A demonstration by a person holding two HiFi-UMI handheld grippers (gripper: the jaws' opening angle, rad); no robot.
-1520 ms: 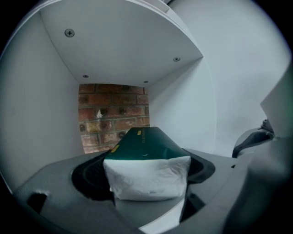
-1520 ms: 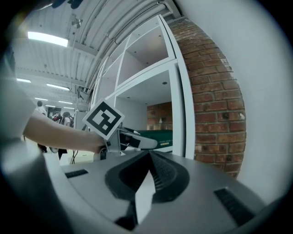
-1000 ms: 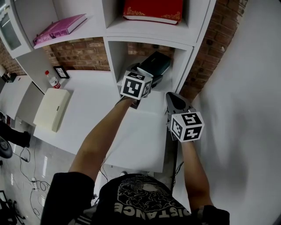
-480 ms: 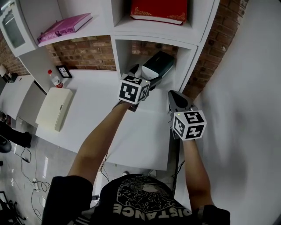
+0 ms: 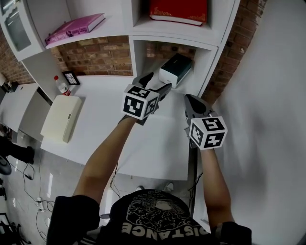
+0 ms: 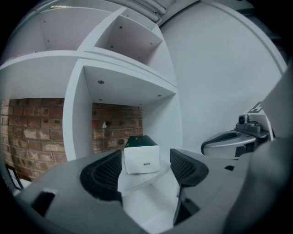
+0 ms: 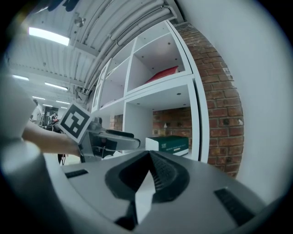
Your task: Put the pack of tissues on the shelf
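Pink book (image 5: 74,27) and red book (image 5: 179,9) (both flat), cream case (image 5: 60,117) below.

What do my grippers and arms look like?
The left gripper and right gripper are grey plastic with dark ribbed pads; each carries a white cube with black square markers. The person wears a black short-sleeved T-shirt with pale print; forearms are bare.

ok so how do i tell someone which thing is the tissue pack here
Look at the white shelf unit against the brick wall, then at its bottom compartment, directly under the red book. The pack of tissues lies alone in it: a small boxy pack, dark green on top with a white end, unlike the flat red book above.
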